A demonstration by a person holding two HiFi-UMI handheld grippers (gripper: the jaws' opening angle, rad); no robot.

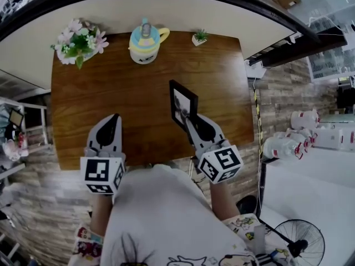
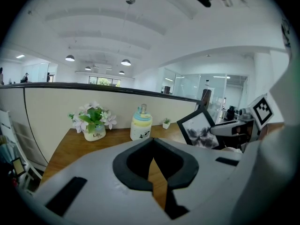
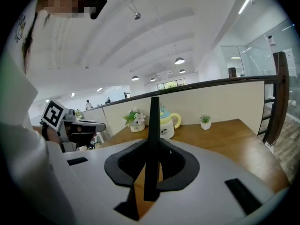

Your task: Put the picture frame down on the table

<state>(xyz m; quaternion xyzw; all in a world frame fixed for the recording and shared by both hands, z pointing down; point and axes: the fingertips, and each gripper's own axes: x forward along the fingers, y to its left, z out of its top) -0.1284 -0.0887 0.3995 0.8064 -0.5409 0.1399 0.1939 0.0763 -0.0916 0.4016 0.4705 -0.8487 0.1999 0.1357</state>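
The frame (image 1: 183, 104) is a thin rectangle with a flat black border. It stands upright over the table (image 1: 138, 82), nearer than the mug (image 1: 145, 42) and to its right. Its long axis runs roughly vertical. In the right gripper view it shows edge-on as a narrow dark bar, and its grey print faces the left gripper (image 2: 158, 182). Whether its lower edge touches the wood cannot be told.

The right gripper (image 3: 149, 184) is clamped on the frame's lower part, with a dark pad on each face. The left gripper, well to the left of the mug and nearer, has its jaws drawn together with nothing between them.

The table is glossy brown wood with straight grain. The mug is squat, pastel and lidded, with a yellow handle. Flowers (image 1: 79, 42) in a white pot stand to the mug's left, and a small plant (image 1: 199, 37) to its right.
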